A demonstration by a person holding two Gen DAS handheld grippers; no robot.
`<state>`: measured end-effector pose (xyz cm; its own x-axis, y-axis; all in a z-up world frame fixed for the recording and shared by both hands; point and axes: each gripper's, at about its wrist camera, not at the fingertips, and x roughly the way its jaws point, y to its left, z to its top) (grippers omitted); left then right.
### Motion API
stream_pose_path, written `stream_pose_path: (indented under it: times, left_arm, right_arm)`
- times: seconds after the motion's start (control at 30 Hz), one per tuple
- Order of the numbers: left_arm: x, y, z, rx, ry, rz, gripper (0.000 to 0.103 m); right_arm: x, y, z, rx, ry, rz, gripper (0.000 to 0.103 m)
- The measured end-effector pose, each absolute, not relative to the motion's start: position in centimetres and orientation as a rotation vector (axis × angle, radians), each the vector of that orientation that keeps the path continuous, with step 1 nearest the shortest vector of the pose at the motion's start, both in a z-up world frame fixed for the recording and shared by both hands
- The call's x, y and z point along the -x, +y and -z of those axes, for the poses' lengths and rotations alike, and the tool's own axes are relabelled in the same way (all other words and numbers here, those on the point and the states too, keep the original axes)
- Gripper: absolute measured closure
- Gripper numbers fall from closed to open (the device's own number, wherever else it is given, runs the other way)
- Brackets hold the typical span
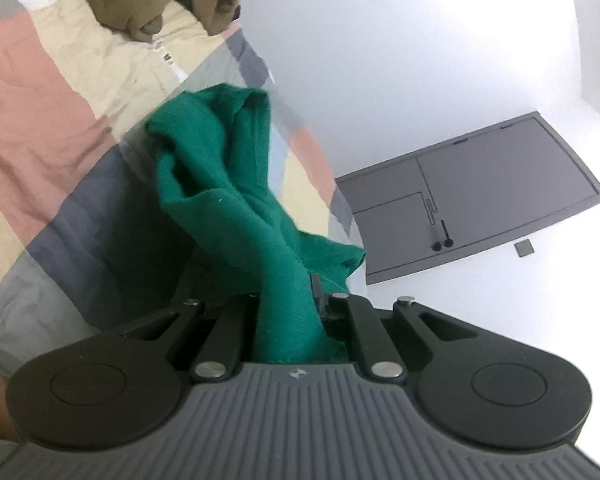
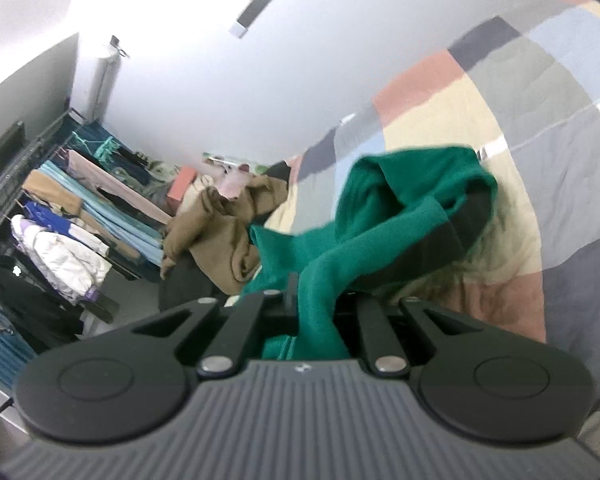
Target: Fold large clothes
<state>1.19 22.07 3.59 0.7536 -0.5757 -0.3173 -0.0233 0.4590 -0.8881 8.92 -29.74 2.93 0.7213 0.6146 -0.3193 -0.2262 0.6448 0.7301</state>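
Both grippers pinch a green garment lifted above a patchwork bedspread.

The left gripper [image 1: 290, 300] is clamped tight on a bunched fold of the green garment [image 1: 220, 184], and the right gripper [image 2: 314, 300] is likewise closed hard on another part of it [image 2: 384, 216]. Holding two separate points probably lets the cloth hang and spread before folding. From each gripper it trails forward and sags toward the bedspread [image 1: 40, 92]. A brown garment [image 2: 216, 232] lies heaped further along the bed.
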Motion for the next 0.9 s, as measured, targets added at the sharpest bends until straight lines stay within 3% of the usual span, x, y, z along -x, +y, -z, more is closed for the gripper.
stream_pose_path:
  times: [0.27,0.53,0.9]
  left_arm:
    - [-5.9,22.9,-4.5,1.065,0.61,0.352,0.093]
    - [-17.1,24.7,-6.0,1.049,0.556,0.24,0.092]
    - [-32.6,25.5,1.8,0.945,0.627,0.142,0.091]
  right_arm:
    - [-12.4,-28.7,-3.3,-0.76,0.594,-0.457,0.094]
    - [-23.5,-30.5,-3.2,-0.895,0.592,-0.293,0.094]
    - [-37.1,-30.8,7.2,-0.978,0.681,-0.14,0.093]
